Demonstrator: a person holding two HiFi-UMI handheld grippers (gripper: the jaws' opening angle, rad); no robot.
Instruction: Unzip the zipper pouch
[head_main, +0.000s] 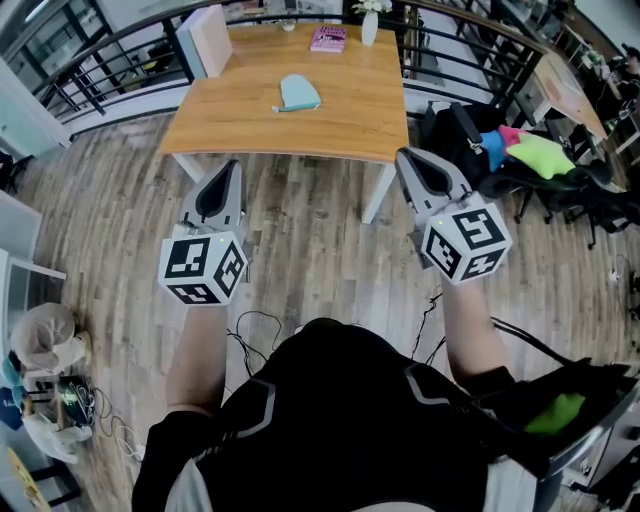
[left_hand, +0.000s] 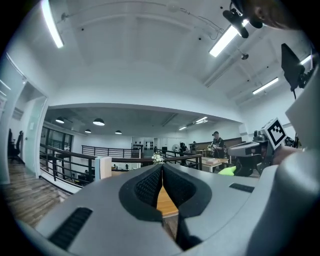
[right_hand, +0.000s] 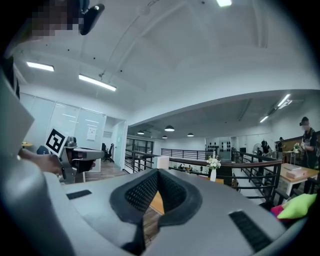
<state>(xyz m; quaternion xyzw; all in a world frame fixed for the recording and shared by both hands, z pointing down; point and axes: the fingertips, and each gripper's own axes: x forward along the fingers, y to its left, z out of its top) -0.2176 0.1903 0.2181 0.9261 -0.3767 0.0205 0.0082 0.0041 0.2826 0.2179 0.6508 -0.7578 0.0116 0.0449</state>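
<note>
At the bottom centre of the head view, a person in a black top (head_main: 330, 420) holds both arms forward over a wood-plank floor (head_main: 300, 260). The left gripper (head_main: 232, 167) sits at centre left and the right gripper (head_main: 406, 157) at centre right, each held level and carrying a marker cube. In its own view, the left gripper (left_hand: 162, 168) has its 2 jaws clenched together with nothing between them. The right gripper (right_hand: 157, 173) is likewise clenched on nothing.

Beyond them, in the upper middle of the frame, stands a wooden table (head_main: 230, 120). The light blue zipper pouch (head_main: 299, 92) lies flat near its centre, well apart from both grippers; whether its zipper is done up is too small to tell. At the table's far edge are a pink book (head_main: 328, 38) and a white vase (head_main: 369, 27). At the upper right, bright green and pink cloths (head_main: 530, 152) lie on dark chairs.
</note>
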